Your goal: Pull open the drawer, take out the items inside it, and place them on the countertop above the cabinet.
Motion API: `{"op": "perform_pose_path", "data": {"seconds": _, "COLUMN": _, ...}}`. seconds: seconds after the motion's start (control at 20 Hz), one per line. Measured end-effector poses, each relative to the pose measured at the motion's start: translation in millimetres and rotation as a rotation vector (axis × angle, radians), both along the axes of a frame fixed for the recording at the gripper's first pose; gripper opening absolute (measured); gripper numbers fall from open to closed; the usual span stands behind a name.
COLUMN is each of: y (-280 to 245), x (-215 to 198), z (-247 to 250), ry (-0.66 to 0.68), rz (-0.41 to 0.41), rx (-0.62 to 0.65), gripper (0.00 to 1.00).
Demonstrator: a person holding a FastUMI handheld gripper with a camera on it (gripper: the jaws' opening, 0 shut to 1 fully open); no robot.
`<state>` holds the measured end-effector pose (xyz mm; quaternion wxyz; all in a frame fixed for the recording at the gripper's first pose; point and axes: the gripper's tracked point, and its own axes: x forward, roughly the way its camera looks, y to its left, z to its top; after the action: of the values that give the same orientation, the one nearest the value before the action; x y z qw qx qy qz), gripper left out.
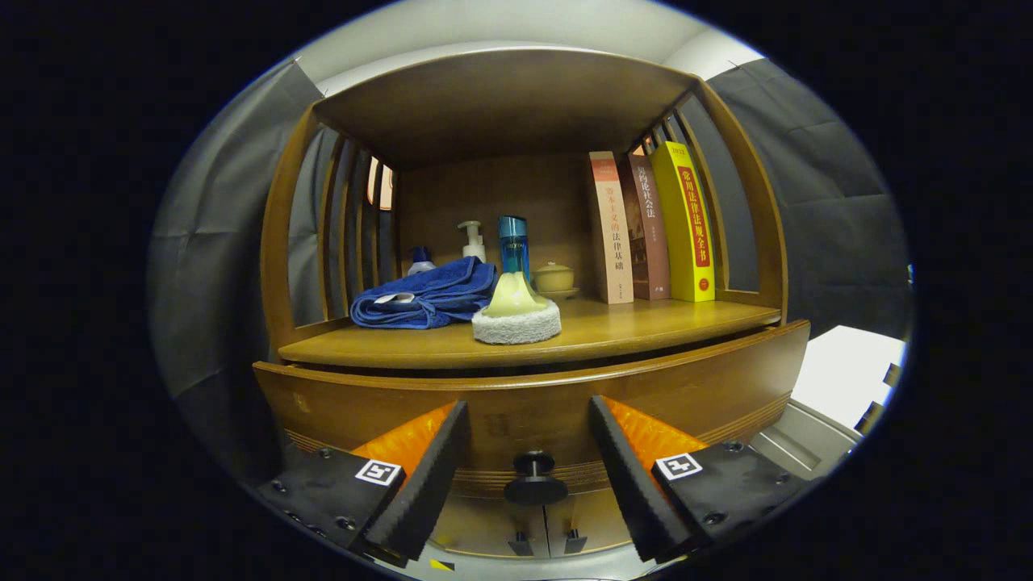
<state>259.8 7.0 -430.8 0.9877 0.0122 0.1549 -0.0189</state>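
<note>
A wooden cabinet fills the view. Its drawer front curves across just ahead of my fingers and stands slightly out from the cabinet, its inside hidden. A dark round knob sits low on the drawer, between my fingertips and apart from both. My gripper is open with nothing held. On the countertop above lie a folded blue towel and a scrubber with a pale green handle on a white pad.
At the back of the countertop stand a blue bottle, a white pump bottle, a small bottle and a small lidded cup. Three books stand upright at the right. Two small cabinet door knobs show below the drawer.
</note>
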Motion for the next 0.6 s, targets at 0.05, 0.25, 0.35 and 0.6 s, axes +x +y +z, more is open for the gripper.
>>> {"op": "perform_pose_path", "data": {"seconds": 0.05, "y": 0.0, "x": 4.9, "z": -2.3, "ry": 0.003, "rz": -0.003, "rx": 0.008, "gripper": 0.99}}
{"op": "perform_pose_path", "data": {"seconds": 0.25, "y": -1.3, "x": 20.3, "z": -8.0, "ry": 0.010, "rz": -0.007, "rx": 0.014, "gripper": 0.98}}
{"op": "perform_pose_path", "data": {"seconds": 0.35, "y": -1.0, "x": 20.0, "z": -6.2, "ry": -0.001, "rz": -0.007, "rx": 0.011, "gripper": 0.98}}
{"op": "perform_pose_path", "data": {"seconds": 0.6, "y": -1.5, "x": 20.4, "z": -3.6, "ry": -0.004, "rz": -0.015, "rx": 0.001, "gripper": 0.99}}
